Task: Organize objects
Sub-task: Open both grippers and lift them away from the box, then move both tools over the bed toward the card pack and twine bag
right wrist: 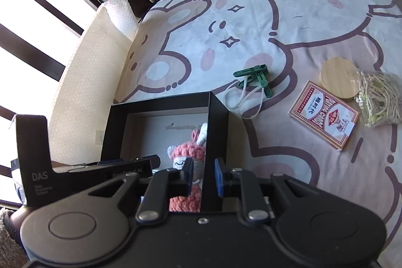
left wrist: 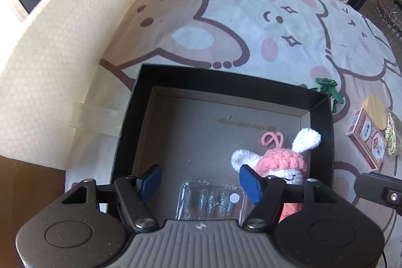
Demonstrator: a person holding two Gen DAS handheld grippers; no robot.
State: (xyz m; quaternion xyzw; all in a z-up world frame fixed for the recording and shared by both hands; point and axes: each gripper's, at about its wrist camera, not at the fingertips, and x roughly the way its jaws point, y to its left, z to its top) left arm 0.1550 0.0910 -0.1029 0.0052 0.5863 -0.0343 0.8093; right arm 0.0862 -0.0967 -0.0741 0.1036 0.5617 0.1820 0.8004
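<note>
Straddling box wall, right gripper jaws; doll inside

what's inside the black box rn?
In the black box: a crochet bunny doll on the right and a clear plastic case of press-on nails near the front. The left gripper covers the front edge; the rest of the floor is bare.

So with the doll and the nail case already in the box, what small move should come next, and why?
Probably lift the right gripper off the black box wall and swing it toward the green clip. Its fingers straddle that wall; the crochet doll and clear case lie inside, while the clip, card deck, wooden coaster and bag of bands wait outside.
</note>
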